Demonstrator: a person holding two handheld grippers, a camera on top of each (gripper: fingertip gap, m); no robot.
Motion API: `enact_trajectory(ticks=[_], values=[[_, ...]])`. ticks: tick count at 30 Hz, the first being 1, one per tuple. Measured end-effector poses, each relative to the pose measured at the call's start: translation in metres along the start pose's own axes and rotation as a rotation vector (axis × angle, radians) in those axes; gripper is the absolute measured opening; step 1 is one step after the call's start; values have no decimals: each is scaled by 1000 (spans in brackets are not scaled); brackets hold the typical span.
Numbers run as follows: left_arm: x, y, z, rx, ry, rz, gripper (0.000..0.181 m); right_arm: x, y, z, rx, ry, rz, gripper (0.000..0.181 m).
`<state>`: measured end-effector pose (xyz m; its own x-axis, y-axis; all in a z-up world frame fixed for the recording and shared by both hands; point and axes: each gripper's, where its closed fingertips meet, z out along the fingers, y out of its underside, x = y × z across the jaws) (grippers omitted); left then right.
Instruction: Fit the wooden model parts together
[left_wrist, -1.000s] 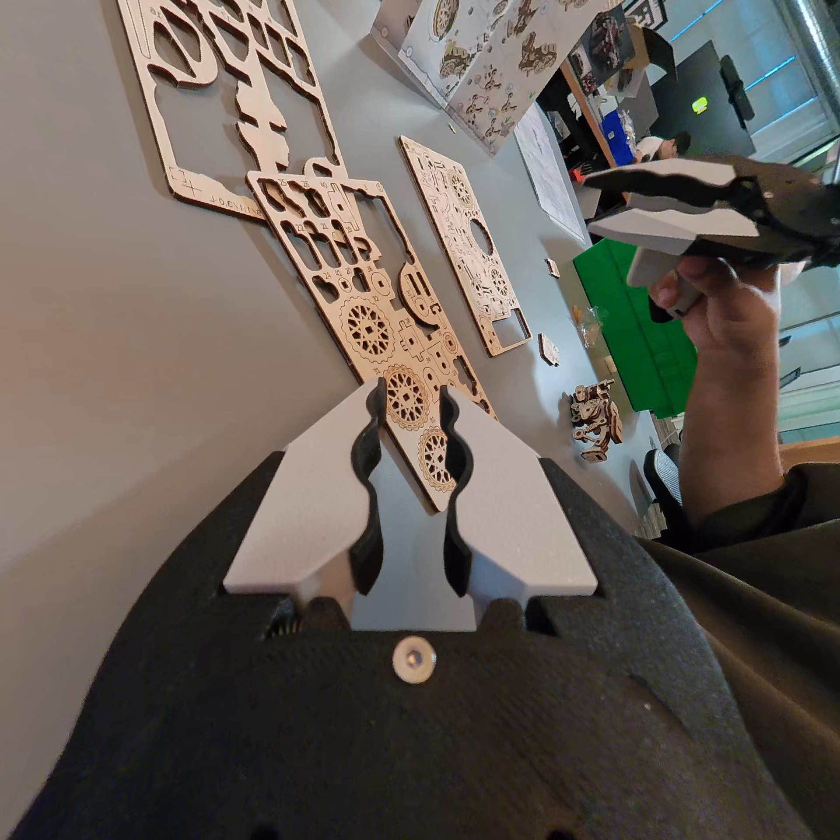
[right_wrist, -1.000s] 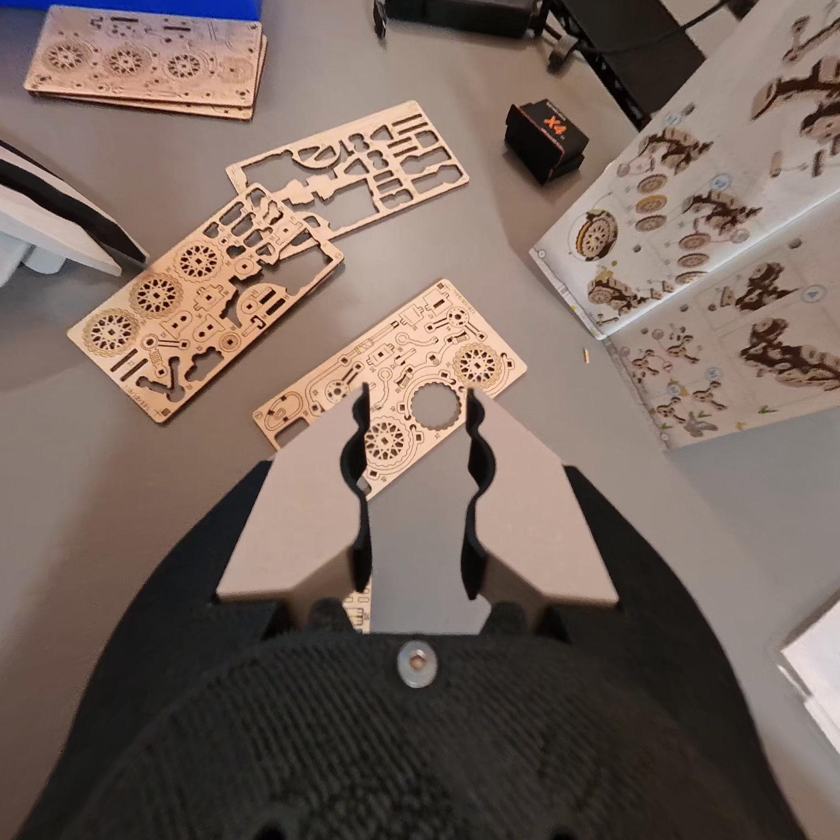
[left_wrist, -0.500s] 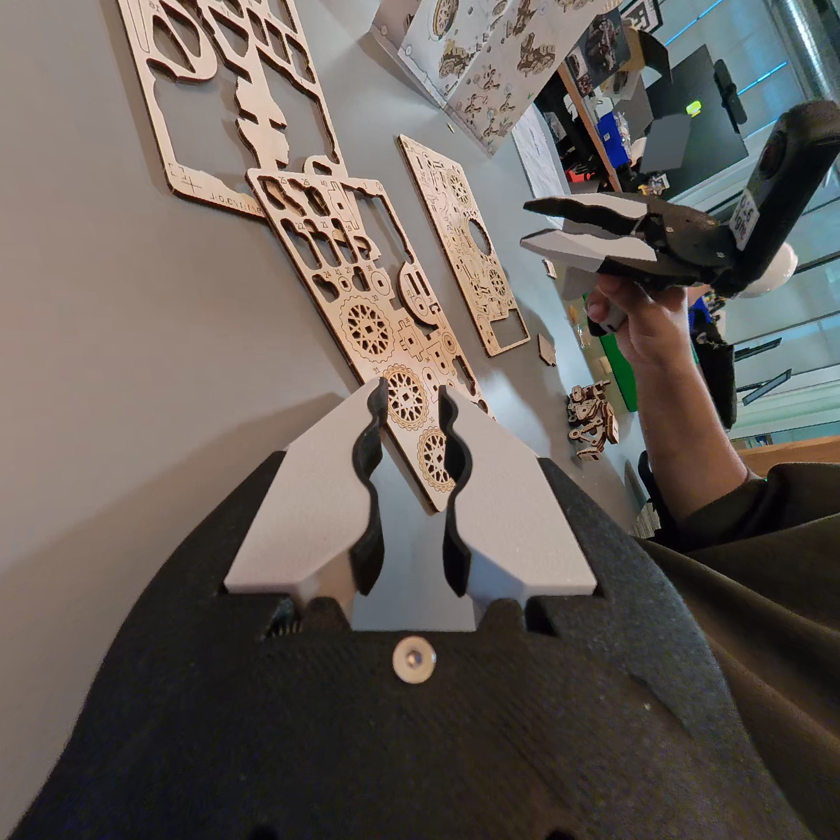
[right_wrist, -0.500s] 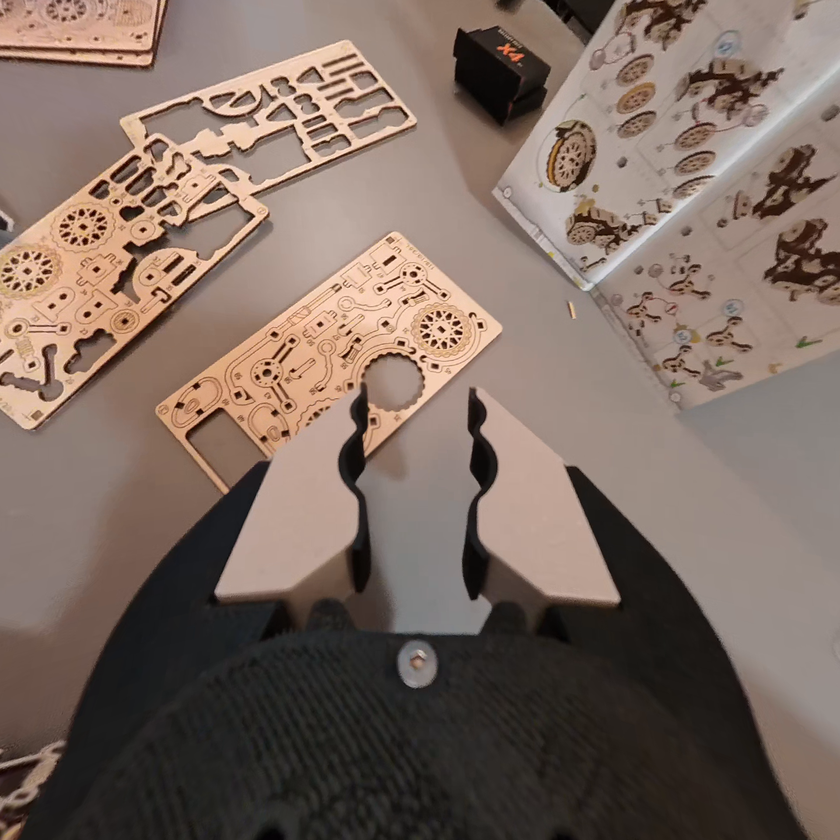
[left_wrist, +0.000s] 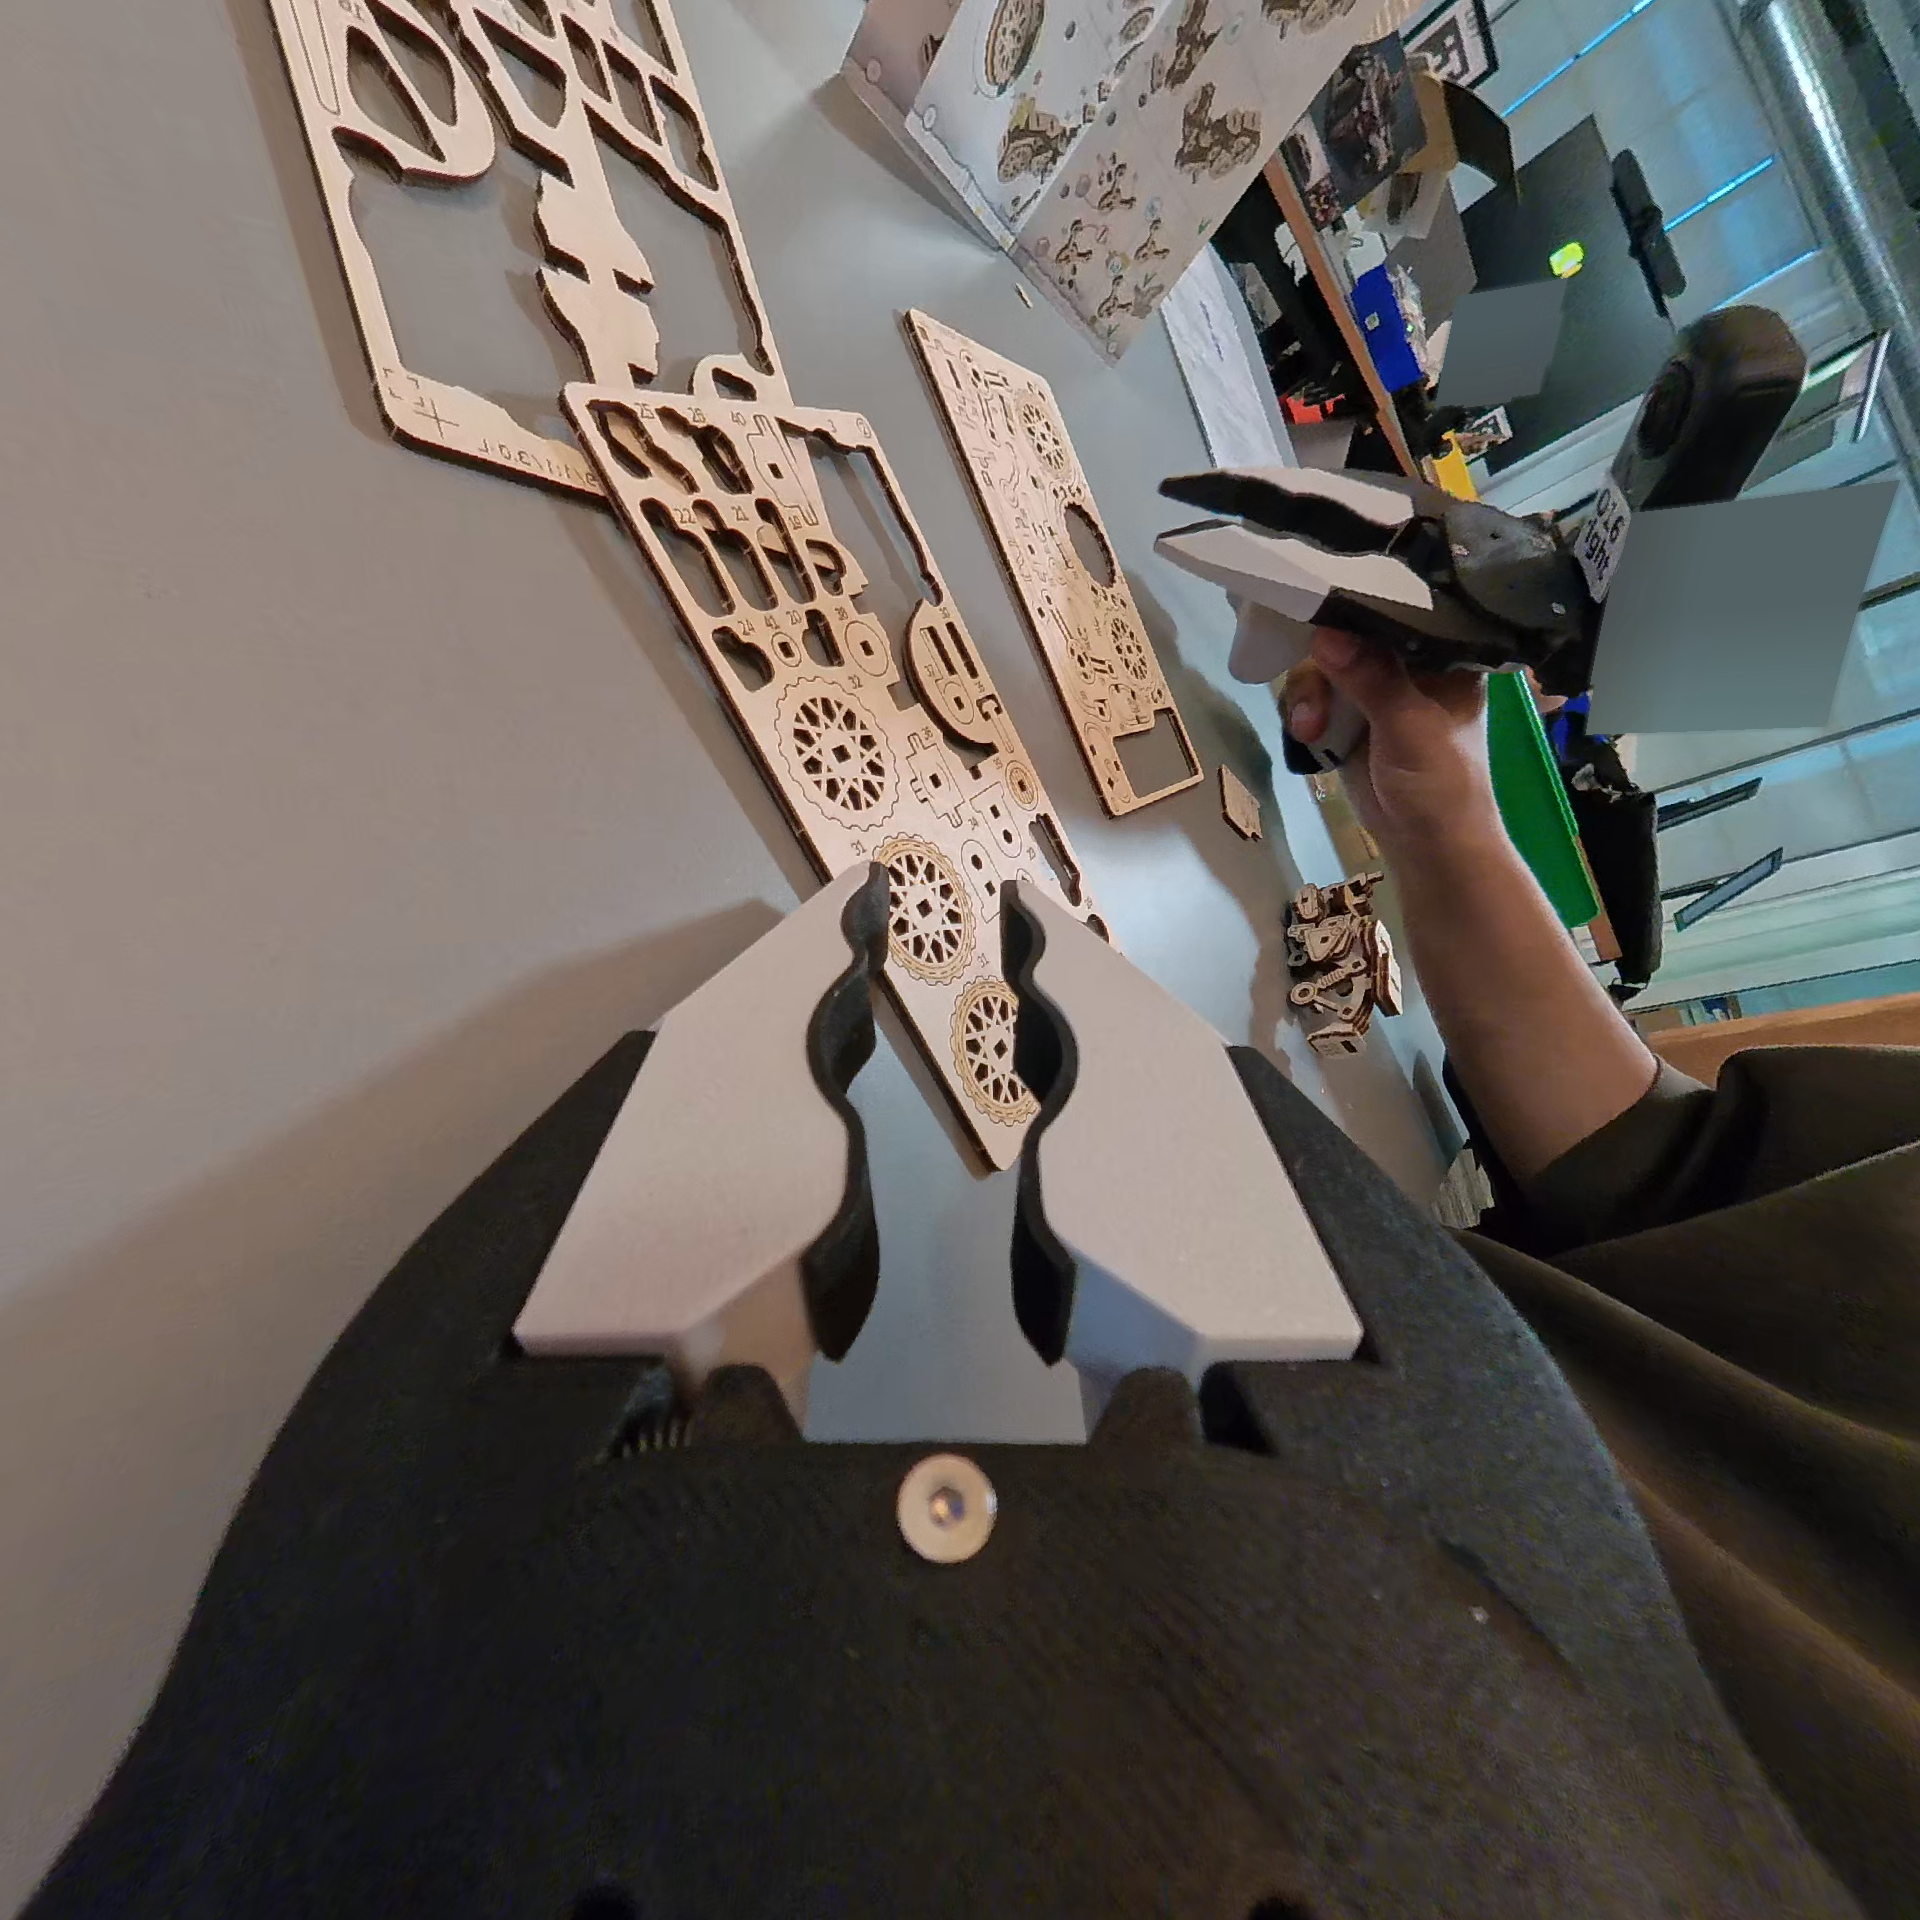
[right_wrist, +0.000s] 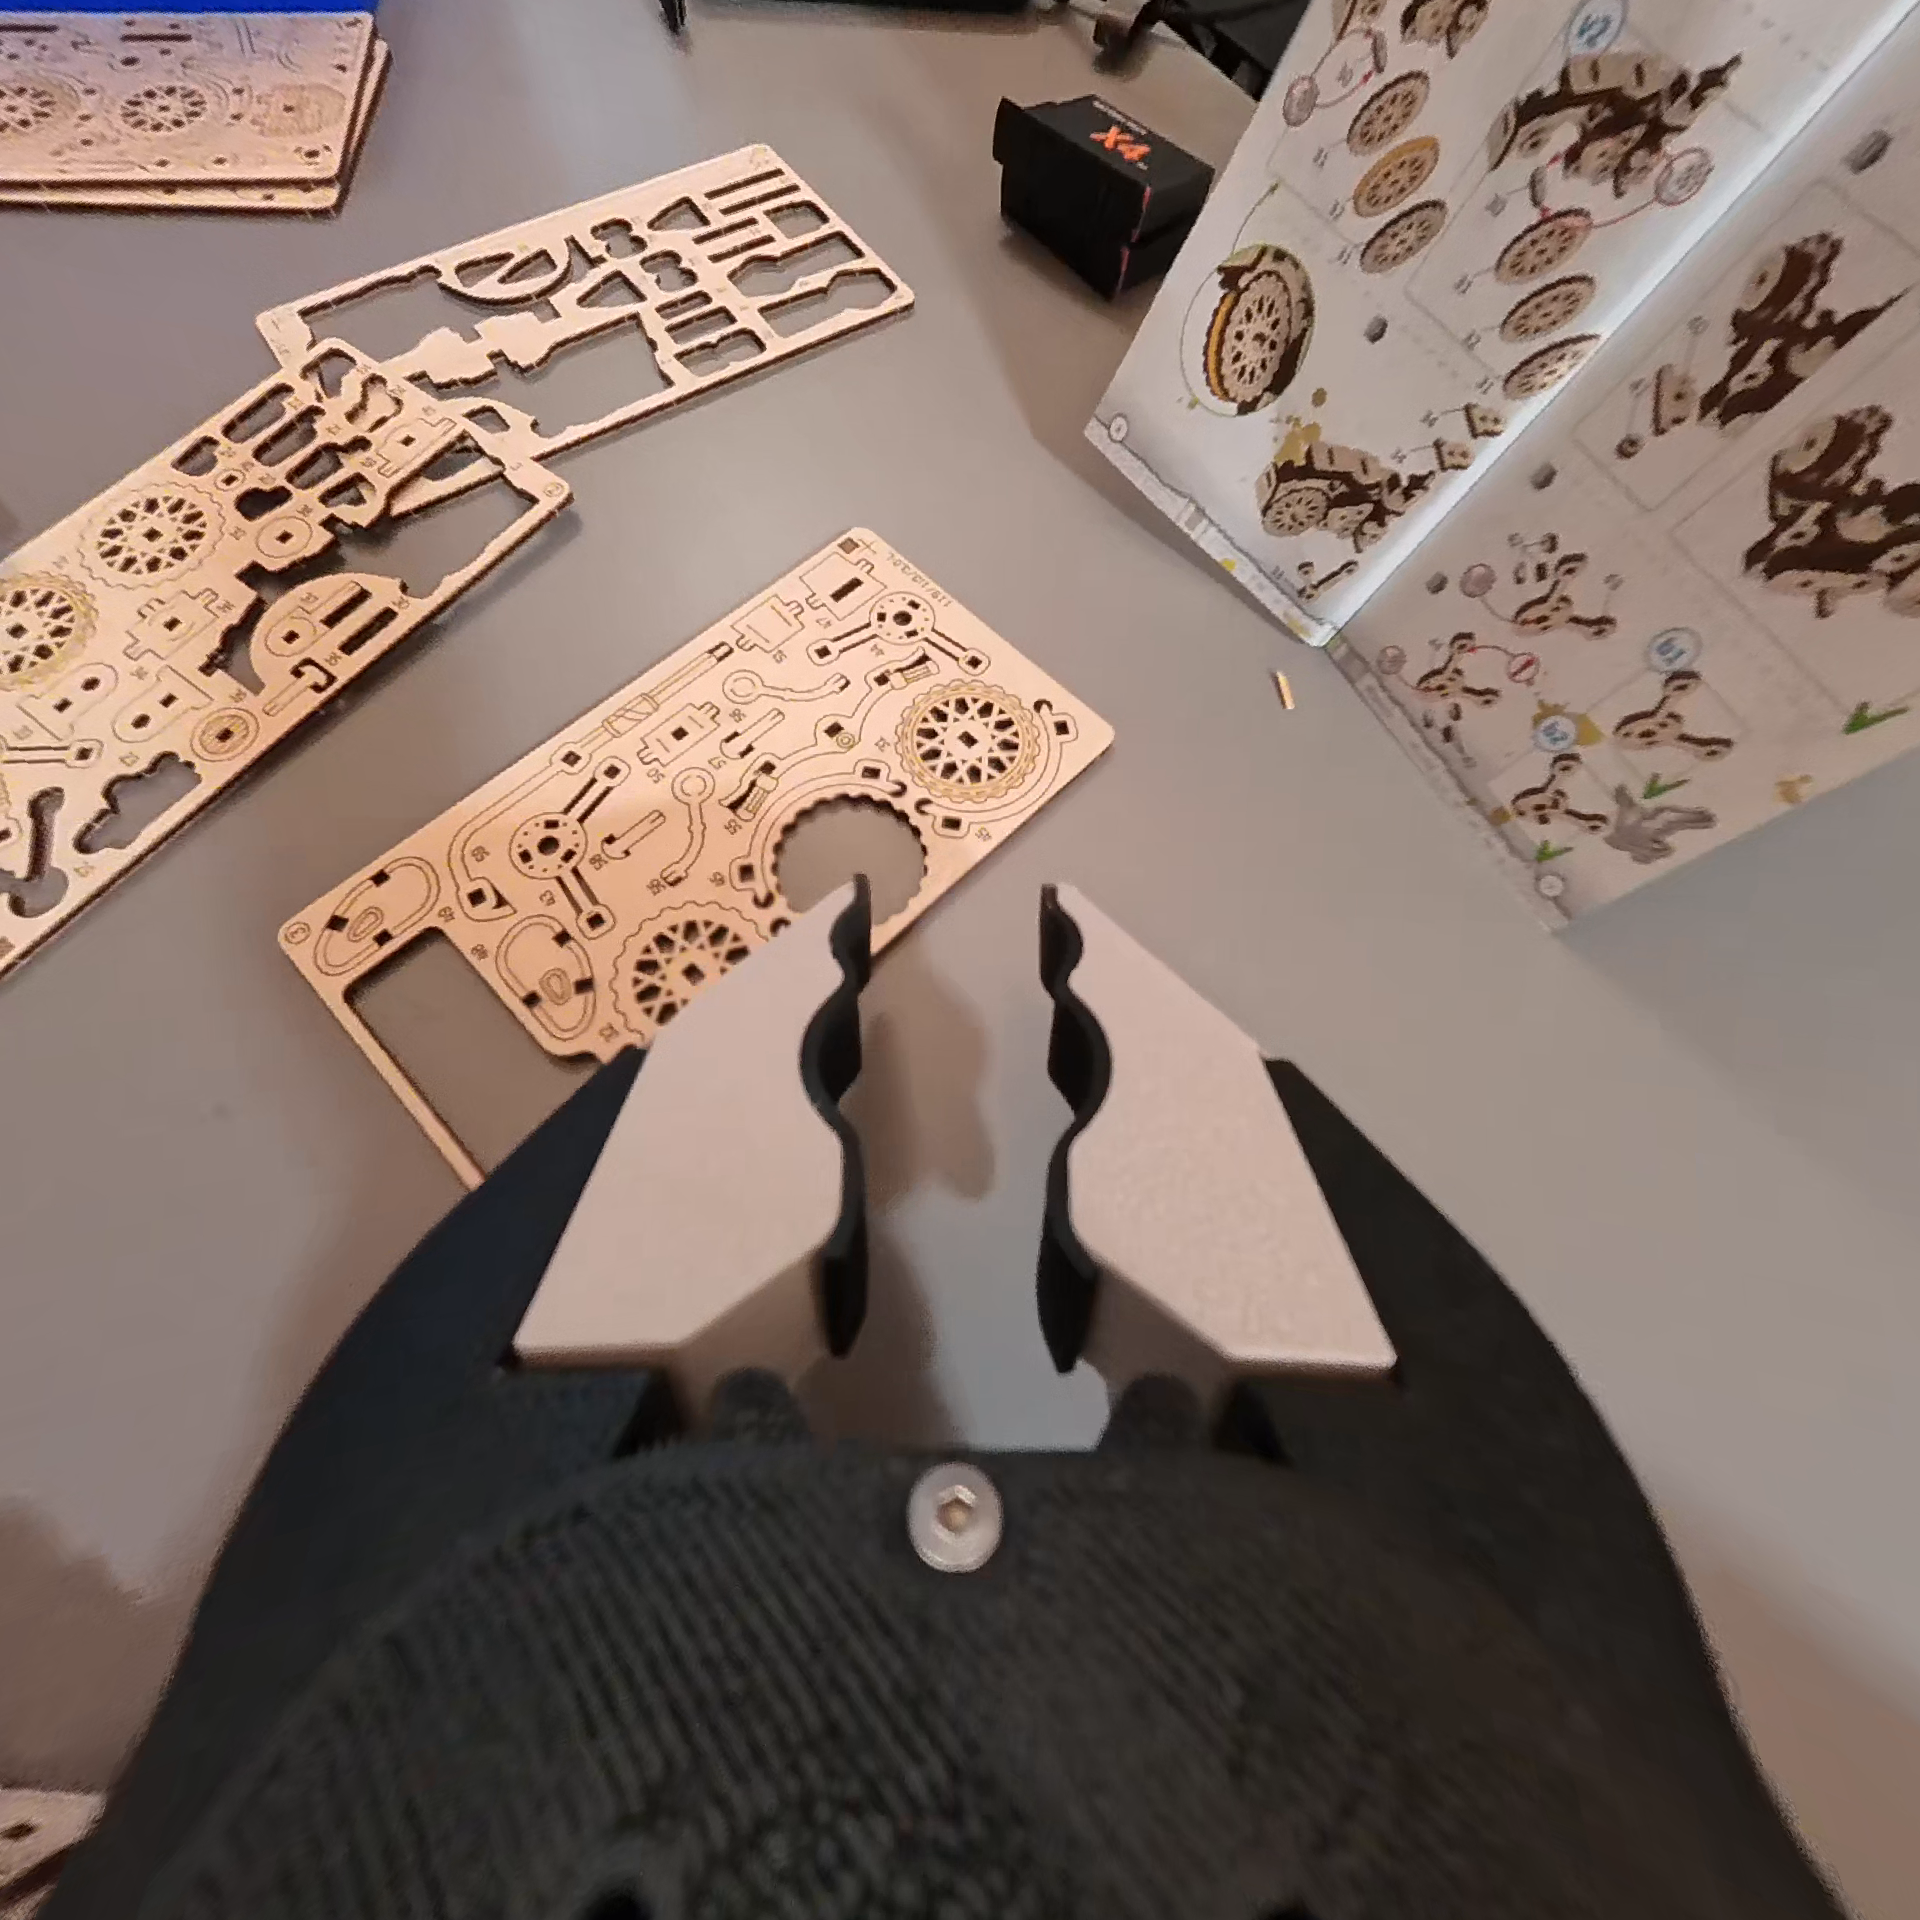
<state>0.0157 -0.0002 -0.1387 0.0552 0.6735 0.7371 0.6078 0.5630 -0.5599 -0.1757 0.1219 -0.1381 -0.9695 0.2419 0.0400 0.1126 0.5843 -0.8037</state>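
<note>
My left gripper (left_wrist: 945, 894) is open and empty, low over the near end of a wooden part sheet with gear wheels (left_wrist: 831, 665). My right gripper (right_wrist: 951, 888) is open and empty, above the grey table just right of a part sheet with a round toothed hole (right_wrist: 707, 790). In the left wrist view the right gripper (left_wrist: 1174, 514) hangs in the air over that same sheet (left_wrist: 1060, 582). A partly built wooden model (left_wrist: 1340, 966) stands near the table edge, and a small loose wooden piece (left_wrist: 1240, 802) lies beside the sheet.
A mostly emptied sheet (right_wrist: 623, 281) overlaps the gear sheet (right_wrist: 208, 623). A stack of full sheets (right_wrist: 177, 114) lies at the back left. A black box (right_wrist: 1101, 187) and an open instruction booklet (right_wrist: 1558, 416) stand to the right. A tiny pin (right_wrist: 1283, 689) lies near the booklet. The gap from one gripper's tips to the other's is roughly 25 cm. The partly built wooden model (left_wrist: 1340, 966) is about equally far from each gripper, around 20 cm.
My right gripper has moved off the holed sheet to its right edge, swung left in the left wrist view, and its jaws have narrowed a little. My left gripper has stayed still.
</note>
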Motion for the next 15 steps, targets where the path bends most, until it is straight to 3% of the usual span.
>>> enact_trajectory(ticks=[15], values=[[0, -1, 0, 3, 10, -10, 20, 3, 6, 4, -5, -27, 59, 30]])
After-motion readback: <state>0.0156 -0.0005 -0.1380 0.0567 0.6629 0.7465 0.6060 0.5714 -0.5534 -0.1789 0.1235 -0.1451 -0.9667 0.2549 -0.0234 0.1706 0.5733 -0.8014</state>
